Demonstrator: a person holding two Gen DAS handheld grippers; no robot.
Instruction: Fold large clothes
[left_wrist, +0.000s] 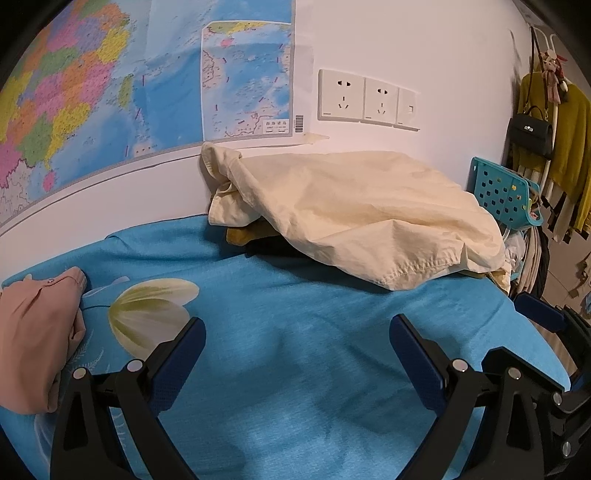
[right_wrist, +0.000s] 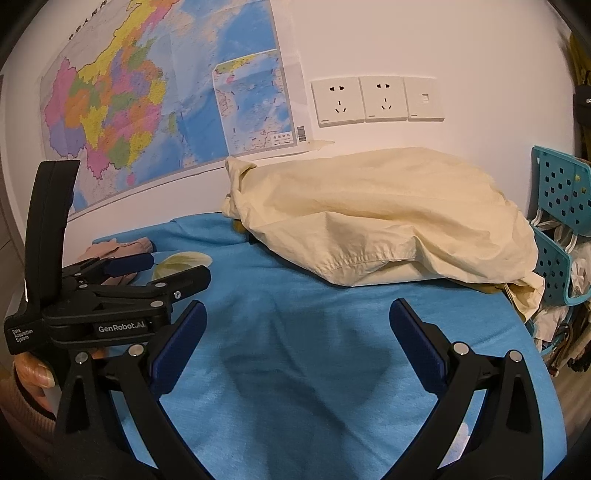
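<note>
- 2 grippers: the left gripper (left_wrist: 297, 334) and the right gripper (right_wrist: 297, 317) both hover with fingers spread apart, holding nothing, over the blue sheet (left_wrist: 295, 387).
- 1 pink garment (left_wrist: 37, 332) lies bunched at the sheet's left edge.
- 1 cream cloth (left_wrist: 354, 214) is heaped by the wall, covering other clothes.
- 1 teal basket (left_wrist: 506, 192) stands right of it.
- 3 wall plates (left_wrist: 369, 99) and 1 map (left_wrist: 110, 92) are on the wall.

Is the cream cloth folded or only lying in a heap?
A heap: the cream cloth lies crumpled over other clothes, no neat folds.
</note>
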